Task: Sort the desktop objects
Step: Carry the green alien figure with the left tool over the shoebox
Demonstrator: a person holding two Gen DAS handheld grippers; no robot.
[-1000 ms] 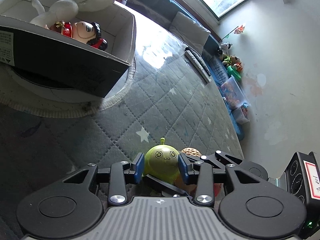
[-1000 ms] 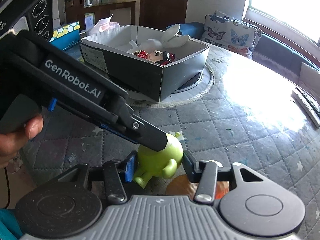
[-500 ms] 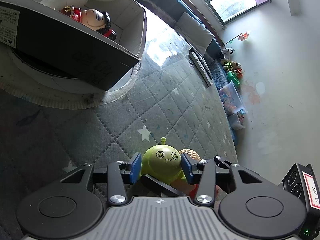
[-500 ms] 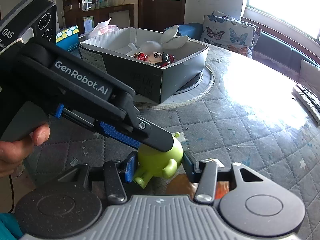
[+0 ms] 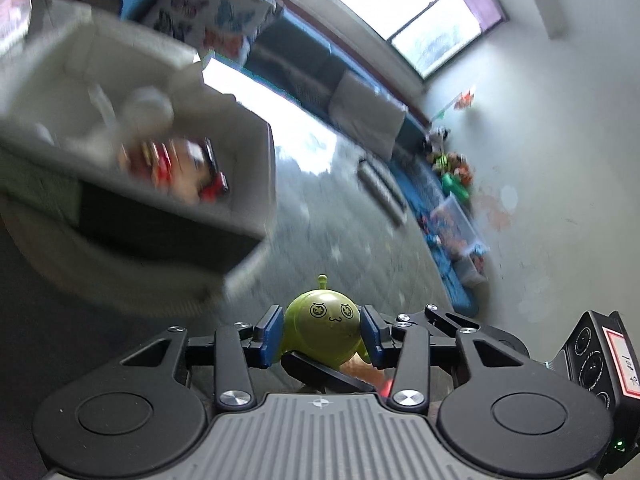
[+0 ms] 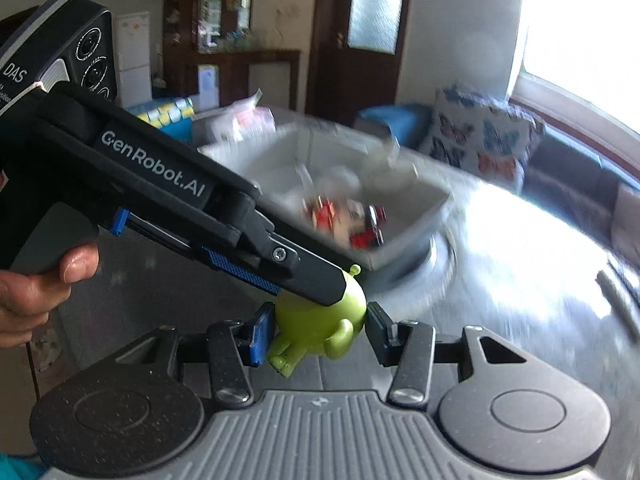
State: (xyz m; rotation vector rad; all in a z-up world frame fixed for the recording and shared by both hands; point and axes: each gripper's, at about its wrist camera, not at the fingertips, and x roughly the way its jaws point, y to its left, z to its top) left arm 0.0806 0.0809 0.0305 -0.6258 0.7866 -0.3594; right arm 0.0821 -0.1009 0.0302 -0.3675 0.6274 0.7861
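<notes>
A: What is held between the jaws?

B: A green toy (image 5: 322, 330) is pinched by the left gripper (image 5: 320, 332), one blue pad (image 5: 269, 332) pressed to each side of its round head. In the right wrist view the same toy (image 6: 320, 320) sits between the right gripper (image 6: 316, 332) pads; the left pad is seen touching it, while a thin gap seems to be left at the right pad, so a firm grip there cannot be confirmed.

A: Which way is the toy pointed?

B: It is held roughly upright, its long axis running from the stubby feet up to a small antenna on top. The printed face is turned toward the left wrist camera; the back and legs are turned toward the right one.

A: And its make?

B: A smooth, glossy, egg-shaped body is shown, likely plastic.

A: What lies beyond?

B: A grey quilted table cover (image 5: 352, 240) with diamond stitching is spread below. A box (image 5: 168, 236) with pale inner walls and a dark outer side is seen ahead, blurred, with a white plush toy (image 5: 144, 108) and a red and black doll (image 5: 192, 176) inside. Further out, butterfly-print cushions (image 6: 480, 140), a window (image 5: 444, 36) and a dark wooden door (image 6: 360, 40) are visible.
</notes>
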